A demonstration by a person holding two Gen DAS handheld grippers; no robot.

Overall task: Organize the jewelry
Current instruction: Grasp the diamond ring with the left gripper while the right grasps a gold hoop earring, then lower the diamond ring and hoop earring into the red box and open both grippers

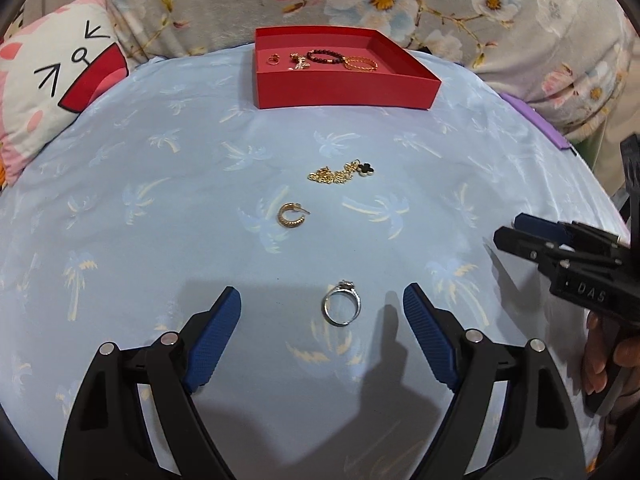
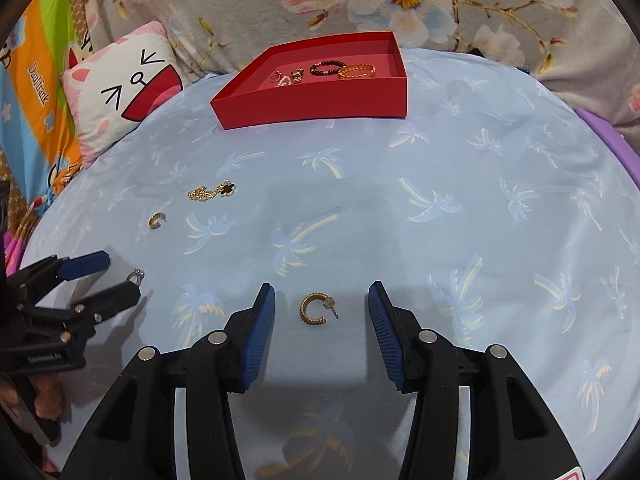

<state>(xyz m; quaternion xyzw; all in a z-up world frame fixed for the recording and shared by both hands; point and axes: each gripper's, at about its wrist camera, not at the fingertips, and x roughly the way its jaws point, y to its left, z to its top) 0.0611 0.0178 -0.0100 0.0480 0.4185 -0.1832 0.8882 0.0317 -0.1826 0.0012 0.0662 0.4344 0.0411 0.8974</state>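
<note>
Altogether, two hoop earrings (image 2: 316, 309), one ring (image 1: 342, 306), one necklace (image 1: 344, 172).

**Both grippers angled down, jaws apart**

The left gripper (image 1: 322, 300), black-framed with ribbed blue pads, fills the lower part of the left wrist view, its jaws spread wide and gripping nothing. At the lower left of the right wrist view, fingers (image 2: 48, 398) of the left hand wrap its handle.

The right gripper (image 2: 322, 300), of the same black and blue build, stands about half open, its pads pressing on nothing. At the lower right edge of the left wrist view, the right hand (image 1: 608, 354) grips its handle.
</note>
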